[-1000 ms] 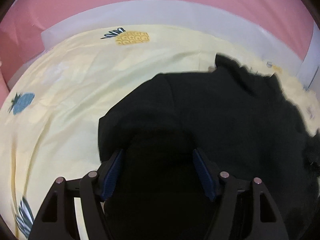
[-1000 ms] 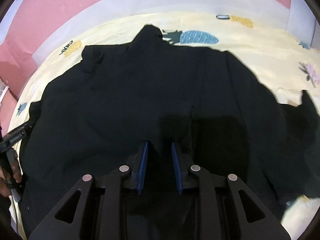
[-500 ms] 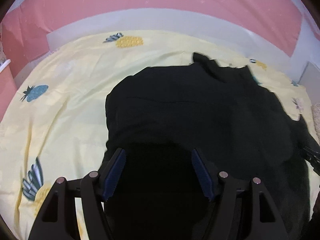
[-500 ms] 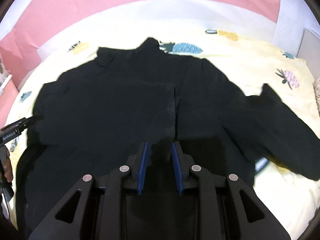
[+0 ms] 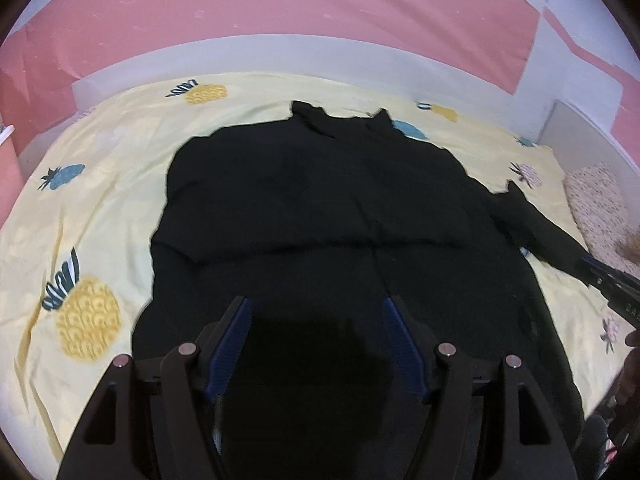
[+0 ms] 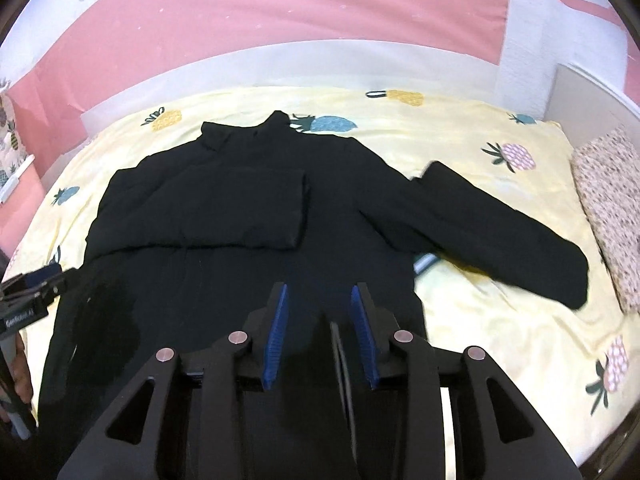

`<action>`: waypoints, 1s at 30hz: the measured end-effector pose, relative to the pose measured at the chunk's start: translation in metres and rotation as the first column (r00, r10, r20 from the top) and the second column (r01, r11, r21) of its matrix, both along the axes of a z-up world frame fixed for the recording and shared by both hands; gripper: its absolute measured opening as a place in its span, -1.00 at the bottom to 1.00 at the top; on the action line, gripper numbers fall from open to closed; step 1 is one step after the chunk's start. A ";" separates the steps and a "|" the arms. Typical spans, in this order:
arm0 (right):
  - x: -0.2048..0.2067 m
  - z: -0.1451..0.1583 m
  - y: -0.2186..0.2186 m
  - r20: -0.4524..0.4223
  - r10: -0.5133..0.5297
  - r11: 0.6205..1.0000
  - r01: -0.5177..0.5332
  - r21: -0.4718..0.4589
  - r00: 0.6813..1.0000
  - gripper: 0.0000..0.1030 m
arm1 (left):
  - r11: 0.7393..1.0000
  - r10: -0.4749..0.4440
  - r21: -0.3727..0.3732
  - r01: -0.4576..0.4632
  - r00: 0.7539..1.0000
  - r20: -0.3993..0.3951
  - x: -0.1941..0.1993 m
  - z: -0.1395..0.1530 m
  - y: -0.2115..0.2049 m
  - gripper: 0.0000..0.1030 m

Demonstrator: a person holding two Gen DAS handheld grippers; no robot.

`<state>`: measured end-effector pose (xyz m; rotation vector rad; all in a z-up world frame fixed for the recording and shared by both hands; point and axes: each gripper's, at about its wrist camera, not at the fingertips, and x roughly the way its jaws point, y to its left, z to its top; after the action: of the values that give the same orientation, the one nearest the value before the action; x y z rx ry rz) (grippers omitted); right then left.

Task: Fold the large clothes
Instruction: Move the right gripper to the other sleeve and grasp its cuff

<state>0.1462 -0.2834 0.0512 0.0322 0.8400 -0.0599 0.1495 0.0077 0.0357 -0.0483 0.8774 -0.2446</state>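
A large black jacket [image 6: 248, 216] lies flat on the bed, collar toward the far side. Its left sleeve is folded across the chest [image 6: 240, 200]; its right sleeve [image 6: 500, 232] stretches out to the right. It also shows in the left wrist view [image 5: 320, 208]. My left gripper [image 5: 316, 312] is open and empty above the jacket's lower part. My right gripper [image 6: 319, 296] is open with a narrower gap, empty, above the jacket's lower middle. The left gripper shows at the left edge of the right wrist view [image 6: 32, 296], and the right gripper at the right edge of the left wrist view [image 5: 608, 284].
The bed has a yellow pineapple-print sheet [image 6: 500, 300]. A speckled pillow [image 6: 608, 208] lies at the right edge. A pale bed frame [image 6: 280, 64] and a pink wall [image 6: 280, 8] stand behind. A small light-blue object [image 6: 425, 262] lies by the jacket's right side.
Both grippers have pulled back and up from the jacket, so more of it shows. The left sleeve now lies folded over the chest. The right gripper's gap has widened.
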 end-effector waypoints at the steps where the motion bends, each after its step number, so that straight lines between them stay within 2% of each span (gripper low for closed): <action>1: -0.006 0.001 -0.003 0.001 -0.005 1.000 0.005 -0.002 1.000 -0.35 | 1.000 -0.009 0.001 0.009 1.000 -0.002 -0.005 0.001 -0.005 0.35; 11: -0.040 -0.001 -0.048 0.003 -0.085 0.996 0.085 0.013 0.996 -0.33 | 0.998 -0.060 0.037 0.060 0.998 0.015 -0.022 0.012 -0.059 0.35; 14: -0.043 -0.010 -0.071 -0.013 -0.126 0.992 0.126 0.028 0.992 -0.28 | 0.996 -0.077 0.049 0.076 0.997 0.009 -0.018 0.009 -0.075 0.35; 16: -0.043 -0.015 -0.087 -0.021 -0.153 0.987 0.154 0.036 0.988 -0.10 | 0.994 -0.090 0.057 0.090 0.996 0.000 -0.014 0.005 -0.082 0.35; 17: -0.043 -0.019 -0.094 -0.027 -0.166 0.985 0.167 0.043 0.986 -0.09 | 0.994 -0.093 0.062 0.093 0.996 -0.004 -0.013 0.003 -0.086 0.35; 30: -0.027 -0.069 -0.192 -0.121 -0.323 0.943 0.331 0.048 0.939 -0.08 | 0.989 -0.100 0.105 0.104 0.994 -0.051 0.023 -0.029 -0.105 0.35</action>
<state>0.1190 -0.4750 -0.0180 0.2346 0.9417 -0.3499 0.1724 -0.0972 0.0071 0.0913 0.9385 -0.2926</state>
